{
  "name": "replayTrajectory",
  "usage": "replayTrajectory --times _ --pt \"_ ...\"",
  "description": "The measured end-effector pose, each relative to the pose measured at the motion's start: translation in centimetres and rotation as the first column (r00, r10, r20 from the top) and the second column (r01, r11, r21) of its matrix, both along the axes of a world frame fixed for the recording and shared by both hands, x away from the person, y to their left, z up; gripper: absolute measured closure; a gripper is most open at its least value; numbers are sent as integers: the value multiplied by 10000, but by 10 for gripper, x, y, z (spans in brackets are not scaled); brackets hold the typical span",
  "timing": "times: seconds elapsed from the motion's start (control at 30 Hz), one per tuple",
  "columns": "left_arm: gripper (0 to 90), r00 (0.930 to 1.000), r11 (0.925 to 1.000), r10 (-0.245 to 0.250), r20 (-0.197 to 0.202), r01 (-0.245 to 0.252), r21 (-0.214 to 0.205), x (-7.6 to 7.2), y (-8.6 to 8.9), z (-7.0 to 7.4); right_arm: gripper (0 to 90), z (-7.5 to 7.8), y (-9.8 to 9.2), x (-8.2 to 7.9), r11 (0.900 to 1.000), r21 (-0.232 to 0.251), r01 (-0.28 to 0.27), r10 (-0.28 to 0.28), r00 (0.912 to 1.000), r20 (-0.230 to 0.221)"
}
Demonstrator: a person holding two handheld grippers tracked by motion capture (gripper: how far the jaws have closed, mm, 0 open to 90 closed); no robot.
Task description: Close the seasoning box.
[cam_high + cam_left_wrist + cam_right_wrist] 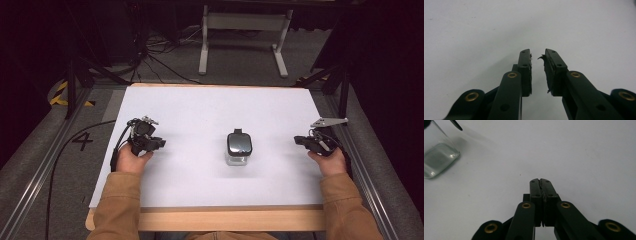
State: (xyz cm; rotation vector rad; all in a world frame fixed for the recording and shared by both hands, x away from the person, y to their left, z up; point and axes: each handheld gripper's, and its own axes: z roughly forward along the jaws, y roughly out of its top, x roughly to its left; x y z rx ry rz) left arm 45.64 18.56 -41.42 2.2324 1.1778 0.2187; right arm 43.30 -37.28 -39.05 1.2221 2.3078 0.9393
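A clear glass jar (238, 150) with a black flip-top lid stands upright in the middle of the white table top (200, 110). Its glass base (437, 160) appears at the upper left of the right gripper view. My left gripper (159, 143) rests at the table's left side, well apart from the jar. In the left gripper view its jaws stand a little apart with nothing between them, gripper (538, 54) open. My right gripper (298, 140) lies at the table's right edge, and in the right gripper view its fingertips (540, 180) press together, empty.
The white sheet lies on a wooden table with a bare wooden front edge (225, 220). Metal rails (30, 185) run along both sides. A white frame (245, 35) and cables (155, 55) sit on the floor beyond the far edge. The person's tan sleeves (115, 210) enter from below.
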Motion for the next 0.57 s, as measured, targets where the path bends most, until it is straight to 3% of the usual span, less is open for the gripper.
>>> replayTrajectory --times 0.27,0.37,0.5,0.57 --pt "729 9991 9991 -402 137 401 111 3 -8 -13 871 -15 -5 4 9999 -148 67 -72 9994 -330" --pt "729 9979 9982 -591 273 587 149 2 -11 -12 871 -16 -3 3 9999 -146 11 -16 9995 -303" --pt "715 9964 9967 -803 282 806 -115 1 -18 -11 867 -20 2 3 9993 -350 -145 133 9993 -348" --pt "712 9943 9953 -949 493 956 -128 -1 -22 -9 865 -20 5 3 9988 -425 -222 208 9992 -333"
